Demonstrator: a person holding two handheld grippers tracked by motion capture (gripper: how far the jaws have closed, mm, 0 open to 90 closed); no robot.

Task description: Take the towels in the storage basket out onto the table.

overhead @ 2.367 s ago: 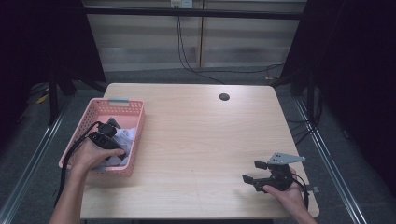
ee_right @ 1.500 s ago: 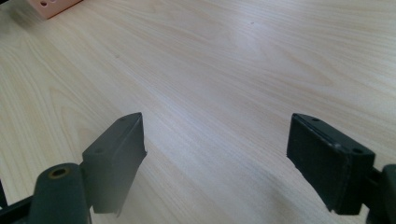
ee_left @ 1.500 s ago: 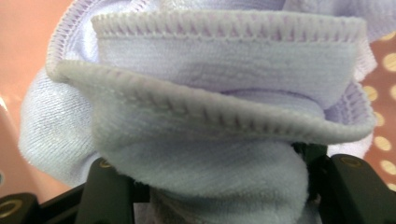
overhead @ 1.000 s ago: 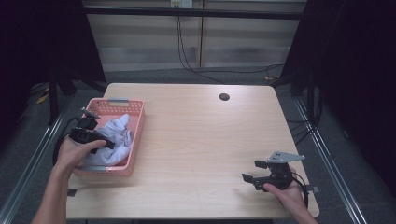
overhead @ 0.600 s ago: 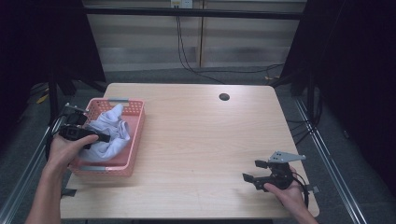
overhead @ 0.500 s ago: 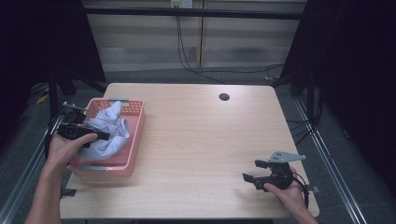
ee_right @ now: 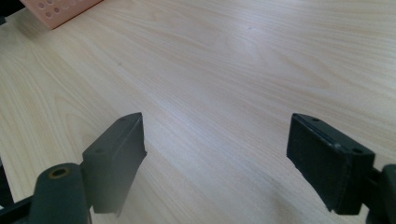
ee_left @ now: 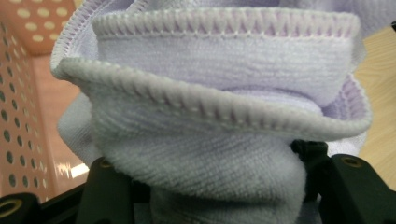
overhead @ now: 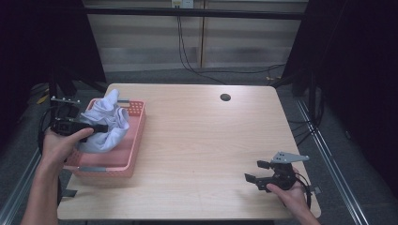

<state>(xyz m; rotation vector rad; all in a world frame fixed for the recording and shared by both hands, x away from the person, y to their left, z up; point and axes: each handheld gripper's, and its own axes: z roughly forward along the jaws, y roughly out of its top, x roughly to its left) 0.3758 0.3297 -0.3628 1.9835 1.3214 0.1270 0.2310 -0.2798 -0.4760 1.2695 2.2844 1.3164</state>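
Note:
A pale lavender cloth (overhead: 110, 123) hangs bunched above the pink perforated basket (overhead: 135, 140) at the table's left edge. My left gripper (overhead: 99, 127) is shut on a thick fold of it, held level in a hand over the basket's left side. In the left gripper view the stitched cloth (ee_left: 210, 112) bulges between the two black jaws of the left gripper (ee_left: 219, 186), with the basket wall (ee_left: 18, 107) behind. My right gripper (overhead: 256, 172) rests near the table's front right corner, open. In its own view the right gripper (ee_right: 215, 154) has bare wood between its jaws.
The light wooden table (overhead: 206, 140) has a round black hole (overhead: 225, 97) near its far edge. Black cables (overhead: 187, 51) hang behind the table. A corner of the basket (ee_right: 60, 9) lies far off in the right gripper view.
The left hand has risen and drawn back to the left, pulling the cloth up out of the basket. The right gripper has stayed where it was.

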